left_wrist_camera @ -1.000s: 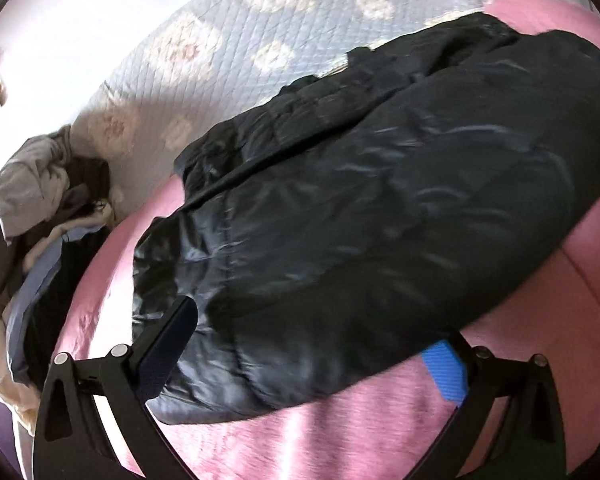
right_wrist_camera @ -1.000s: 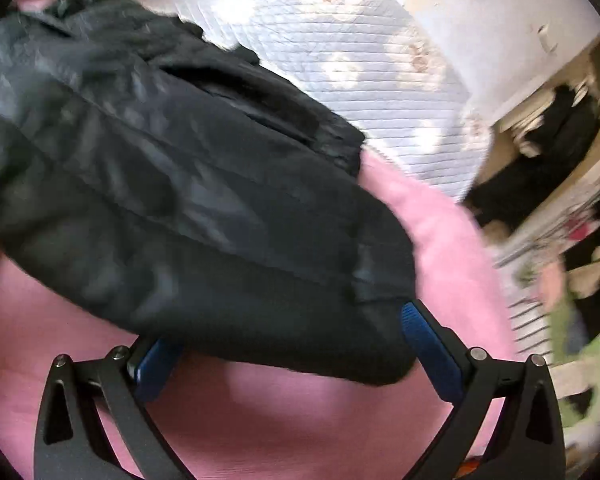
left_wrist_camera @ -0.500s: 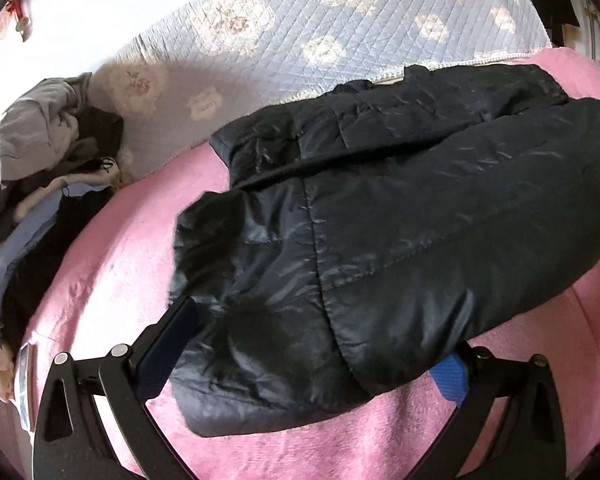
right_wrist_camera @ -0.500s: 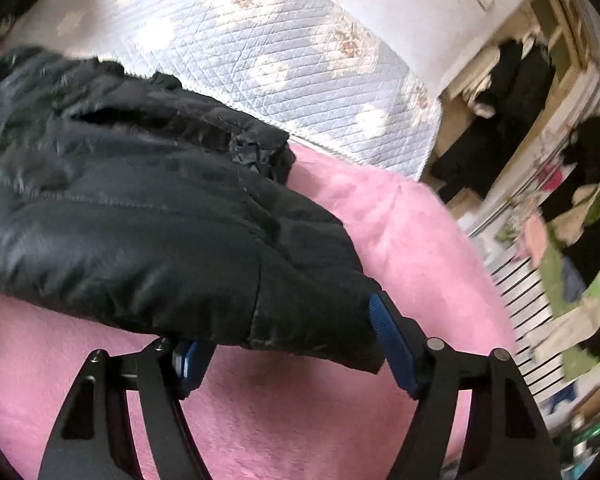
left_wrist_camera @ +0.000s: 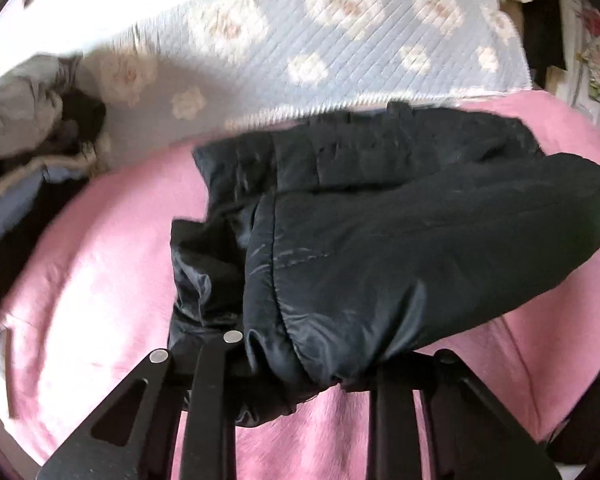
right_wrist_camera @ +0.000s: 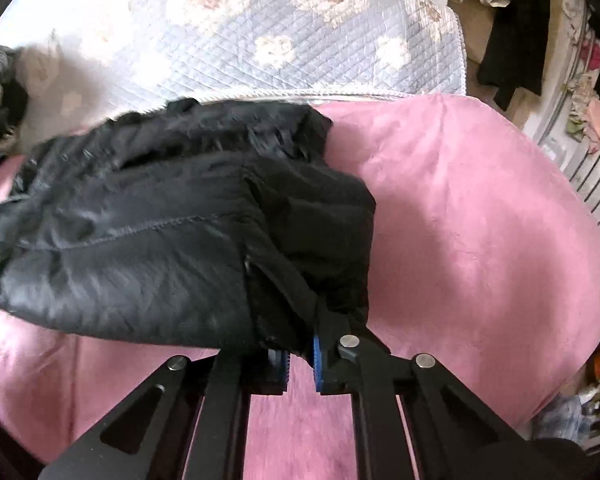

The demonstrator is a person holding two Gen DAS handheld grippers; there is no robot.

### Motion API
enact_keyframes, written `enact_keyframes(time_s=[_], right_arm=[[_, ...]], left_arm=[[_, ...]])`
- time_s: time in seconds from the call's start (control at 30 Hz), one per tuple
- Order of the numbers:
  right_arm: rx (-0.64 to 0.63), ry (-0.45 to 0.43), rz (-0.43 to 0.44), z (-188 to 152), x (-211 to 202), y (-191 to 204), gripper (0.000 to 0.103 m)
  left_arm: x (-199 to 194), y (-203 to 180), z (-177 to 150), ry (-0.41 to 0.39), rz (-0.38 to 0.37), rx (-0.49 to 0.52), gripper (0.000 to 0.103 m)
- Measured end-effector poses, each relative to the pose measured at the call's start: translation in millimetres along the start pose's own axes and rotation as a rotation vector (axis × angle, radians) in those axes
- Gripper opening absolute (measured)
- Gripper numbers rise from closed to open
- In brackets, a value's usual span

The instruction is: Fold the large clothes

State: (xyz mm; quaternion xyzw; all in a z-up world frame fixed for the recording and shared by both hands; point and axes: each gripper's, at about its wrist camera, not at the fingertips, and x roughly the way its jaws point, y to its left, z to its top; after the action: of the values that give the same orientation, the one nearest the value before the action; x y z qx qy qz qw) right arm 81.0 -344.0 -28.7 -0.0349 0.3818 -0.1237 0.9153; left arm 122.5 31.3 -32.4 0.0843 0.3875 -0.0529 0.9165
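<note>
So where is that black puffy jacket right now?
The black puffer jacket lies on the pink blanket, in front of the flowered quilt. Both grippers pinch its near edge, the left gripper and the right gripper.

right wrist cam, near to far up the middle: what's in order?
Right gripper shut on black puffer jacket → pink fleece blanket → quilted floral grey-blue bedspread.
</note>
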Motion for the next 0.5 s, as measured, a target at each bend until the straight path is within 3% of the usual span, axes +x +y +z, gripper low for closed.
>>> enact_keyframes(time_s=[0.2, 0.43, 0.5], right_arm=[[-0.087, 0.012, -0.008, 2, -45, -3, 0.009], [-0.134, 0.053, -0.033, 16, -42, 2, 0.011], [-0.181, 0.022, -0.075, 26, -42, 10, 0.016]], left_arm=[[-38, 0, 0, 0.046, -0.086, 0.022, 0.026], [-18, 13, 10, 0.104, -0.117, 0.012, 0.041], [-16, 21, 24, 0.082, -0.096, 0.0, 0.056]])
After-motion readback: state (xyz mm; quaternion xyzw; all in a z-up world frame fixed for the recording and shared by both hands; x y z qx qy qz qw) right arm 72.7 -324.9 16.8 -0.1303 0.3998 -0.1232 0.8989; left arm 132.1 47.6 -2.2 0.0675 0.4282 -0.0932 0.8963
